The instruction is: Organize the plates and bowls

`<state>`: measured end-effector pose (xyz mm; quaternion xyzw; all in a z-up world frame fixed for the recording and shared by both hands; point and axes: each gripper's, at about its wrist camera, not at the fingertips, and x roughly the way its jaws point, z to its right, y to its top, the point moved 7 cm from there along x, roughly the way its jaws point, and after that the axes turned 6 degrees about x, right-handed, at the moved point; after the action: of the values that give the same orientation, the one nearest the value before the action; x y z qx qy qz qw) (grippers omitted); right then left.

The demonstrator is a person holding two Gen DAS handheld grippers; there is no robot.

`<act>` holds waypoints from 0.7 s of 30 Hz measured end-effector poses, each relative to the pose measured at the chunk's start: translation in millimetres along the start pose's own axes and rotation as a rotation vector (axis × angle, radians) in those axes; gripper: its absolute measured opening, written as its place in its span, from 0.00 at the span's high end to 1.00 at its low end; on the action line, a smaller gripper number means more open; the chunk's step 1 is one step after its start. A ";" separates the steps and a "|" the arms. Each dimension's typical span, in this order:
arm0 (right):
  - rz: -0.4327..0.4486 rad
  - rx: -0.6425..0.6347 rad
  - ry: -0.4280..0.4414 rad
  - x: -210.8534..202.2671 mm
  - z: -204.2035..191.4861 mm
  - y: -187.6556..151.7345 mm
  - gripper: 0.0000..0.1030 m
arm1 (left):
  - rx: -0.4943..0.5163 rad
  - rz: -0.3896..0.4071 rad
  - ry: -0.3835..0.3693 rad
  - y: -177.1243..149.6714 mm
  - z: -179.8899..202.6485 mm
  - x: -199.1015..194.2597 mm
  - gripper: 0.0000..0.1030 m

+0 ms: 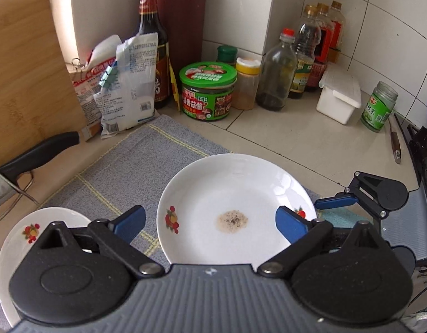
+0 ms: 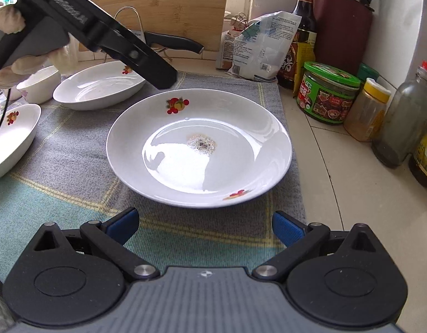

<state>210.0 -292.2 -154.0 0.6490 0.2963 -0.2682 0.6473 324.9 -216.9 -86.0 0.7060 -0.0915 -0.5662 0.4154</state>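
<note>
Countertop (image 2: 352,194) of pale stone runs to a white-tiled corner, with a grey-and-teal checked cloth (image 2: 74,166) spread over it. On the cloth sits a white shallow plate with fruit motifs (image 2: 199,149), a speckled smear at its centre. Two more white fruit-patterned dishes (image 2: 99,86) (image 2: 10,136) and a small white bowl (image 2: 38,83) lie to its left. Behind stand a bamboo cutting board (image 1: 27,77), a dark sauce bottle (image 1: 152,41), a green-lidded jar (image 1: 207,91) and oil bottles (image 1: 310,55). The left gripper (image 1: 210,222) hangs over the plate, fingers spread, grasping nothing. The right gripper (image 2: 205,224) waits just short of the plate's near rim, jaws wide and empty.
</note>
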 end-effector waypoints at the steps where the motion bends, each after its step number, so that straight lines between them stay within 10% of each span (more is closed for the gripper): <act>1: 0.000 0.007 -0.014 -3.5 -0.9 -2.2 0.00 | -0.006 0.023 0.015 -3.7 3.2 -11.1 0.03; 21: 0.043 -0.061 0.070 -38.4 -100.5 10.9 0.00 | -0.121 0.123 0.351 -148.2 19.1 -142.4 0.01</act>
<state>188.2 -193.0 -116.6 0.6442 0.3129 -0.2224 0.6616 208.9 -46.2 -85.5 0.7606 -0.0263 -0.4126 0.5005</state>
